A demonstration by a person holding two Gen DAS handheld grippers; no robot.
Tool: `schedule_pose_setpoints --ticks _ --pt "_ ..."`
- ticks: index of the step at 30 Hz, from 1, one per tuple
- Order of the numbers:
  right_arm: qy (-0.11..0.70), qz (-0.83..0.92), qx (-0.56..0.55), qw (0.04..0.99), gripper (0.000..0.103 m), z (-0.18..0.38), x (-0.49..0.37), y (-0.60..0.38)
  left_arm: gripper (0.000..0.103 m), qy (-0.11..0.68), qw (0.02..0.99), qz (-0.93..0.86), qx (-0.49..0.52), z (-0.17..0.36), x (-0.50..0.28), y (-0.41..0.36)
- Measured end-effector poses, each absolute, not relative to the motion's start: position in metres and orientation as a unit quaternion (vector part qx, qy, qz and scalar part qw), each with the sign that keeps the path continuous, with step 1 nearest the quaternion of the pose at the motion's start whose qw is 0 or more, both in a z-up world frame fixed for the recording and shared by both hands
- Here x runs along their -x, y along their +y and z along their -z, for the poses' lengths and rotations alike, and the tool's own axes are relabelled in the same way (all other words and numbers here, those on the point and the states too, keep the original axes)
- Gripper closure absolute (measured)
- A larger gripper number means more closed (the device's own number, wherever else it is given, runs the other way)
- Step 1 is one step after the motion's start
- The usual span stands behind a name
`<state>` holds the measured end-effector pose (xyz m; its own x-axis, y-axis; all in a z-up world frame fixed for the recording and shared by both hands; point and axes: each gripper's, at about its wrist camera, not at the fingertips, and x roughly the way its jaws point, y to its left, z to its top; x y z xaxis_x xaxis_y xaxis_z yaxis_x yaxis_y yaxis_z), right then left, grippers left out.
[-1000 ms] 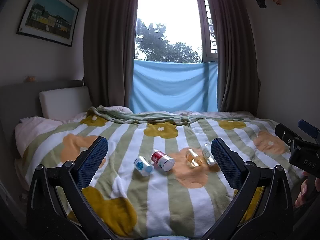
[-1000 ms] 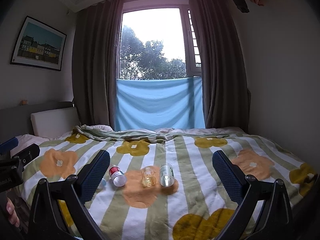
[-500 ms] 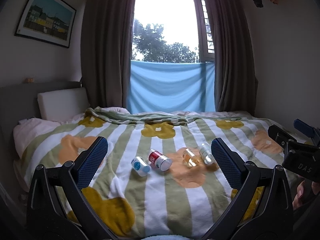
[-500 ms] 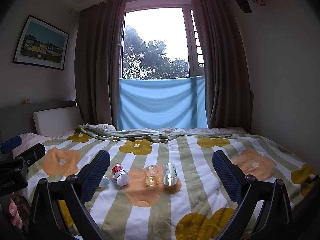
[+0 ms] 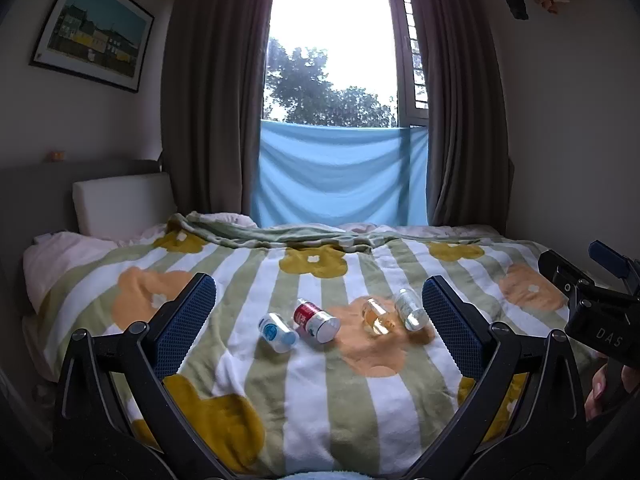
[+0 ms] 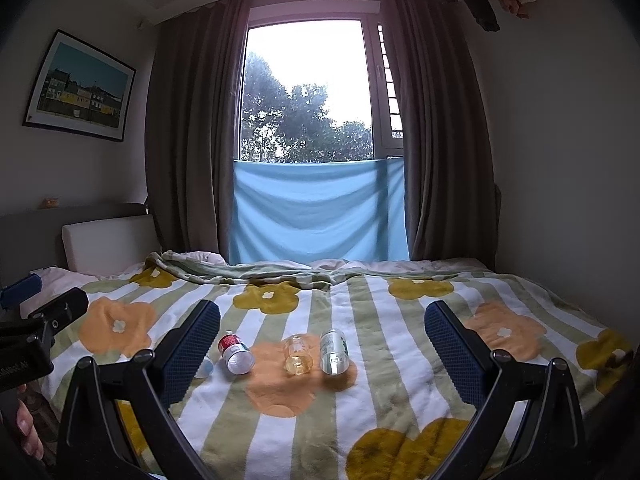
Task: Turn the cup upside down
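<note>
Several small cups lie on their sides in a row on the striped flower blanket [image 5: 304, 392]: a blue-and-white cup [image 5: 276, 332], a red-and-white cup [image 5: 316, 320], a clear amber cup [image 5: 376, 316] and a clear greenish cup [image 5: 410, 310]. In the right wrist view they show as red cup [image 6: 236, 352], amber cup [image 6: 298, 356], greenish cup [image 6: 334, 352], and the blue one [image 6: 205, 367] half hidden behind the left finger. My left gripper [image 5: 319, 320] is open and empty, short of the cups. My right gripper [image 6: 322, 348] is open and empty, also short of them.
The bed fills the foreground, with a white pillow [image 5: 120, 208] and headboard at left. A blue cloth [image 5: 340, 176] hangs under the window between dark curtains. The right gripper's body [image 5: 592, 304] shows at the right edge; the left one [image 6: 32, 336] shows at the left edge.
Both grippers have drifted slightly; the cups sit a little lower and further left in the left view and slightly right in the right view. Jaws stay open, cups unmoved.
</note>
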<state>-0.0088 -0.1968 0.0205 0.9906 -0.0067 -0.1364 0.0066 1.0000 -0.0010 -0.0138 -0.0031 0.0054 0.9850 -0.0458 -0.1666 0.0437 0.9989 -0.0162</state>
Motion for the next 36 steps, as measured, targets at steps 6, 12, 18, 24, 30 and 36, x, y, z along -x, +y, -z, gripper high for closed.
schedule_pose_setpoints --ticks 6,12,18,24,30,36 --pt "0.067 0.002 0.002 0.998 0.001 -0.020 0.010 -0.196 0.000 0.083 0.996 0.022 0.007 -0.005 0.012 -0.003" --pt "0.066 0.003 0.002 0.998 0.001 -0.020 0.010 -0.196 0.000 0.083 0.996 0.020 0.005 -0.005 0.012 -0.003" --pt "0.066 0.003 0.003 0.998 0.001 -0.020 0.009 -0.196 0.000 0.084 0.996 0.021 0.006 -0.005 0.011 -0.003" --pt "0.066 0.008 0.004 0.998 0.001 -0.022 0.004 -0.200 0.000 0.090 0.996 0.021 0.011 -0.002 0.005 -0.005" --pt "0.069 0.013 0.004 0.998 0.001 -0.020 0.000 -0.204 0.000 0.100 0.995 0.019 0.008 0.002 -0.007 -0.009" --pt "0.075 0.015 0.002 0.997 0.001 -0.016 -0.008 -0.209 0.000 0.110 0.994 0.021 0.007 0.005 -0.019 -0.015"
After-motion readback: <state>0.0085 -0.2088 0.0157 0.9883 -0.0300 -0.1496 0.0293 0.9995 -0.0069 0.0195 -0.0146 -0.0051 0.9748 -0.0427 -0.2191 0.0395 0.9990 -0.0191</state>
